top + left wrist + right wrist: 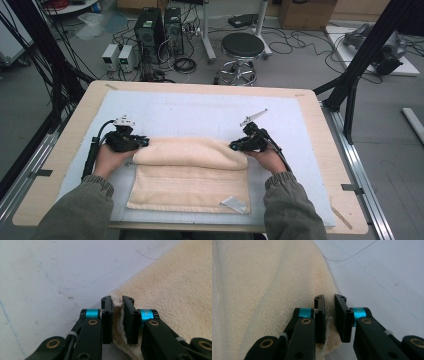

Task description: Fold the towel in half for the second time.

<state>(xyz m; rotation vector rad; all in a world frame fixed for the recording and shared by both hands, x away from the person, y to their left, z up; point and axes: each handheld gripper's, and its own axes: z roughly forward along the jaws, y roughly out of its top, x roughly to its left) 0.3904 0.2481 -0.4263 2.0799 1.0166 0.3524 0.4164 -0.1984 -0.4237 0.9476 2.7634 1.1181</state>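
A cream towel [190,175] lies on the white mat [200,110], its far part folded over toward me in a thick roll. My left gripper [142,142] is at the roll's left end, and the left gripper view shows it [117,300] shut on a pinch of the towel's edge [175,290]. At the roll's right end is my right gripper [235,146]; in its own view the jaws [329,298] stand close together with the towel's [262,290] corner pinched between them. Both hands rest low on the mat.
The mat covers a wooden table [320,130]. A small white label [234,203] lies on the towel's near right corner. Beyond the table's far edge stand a black stool [242,47], computer cases [150,30] and cables on the floor.
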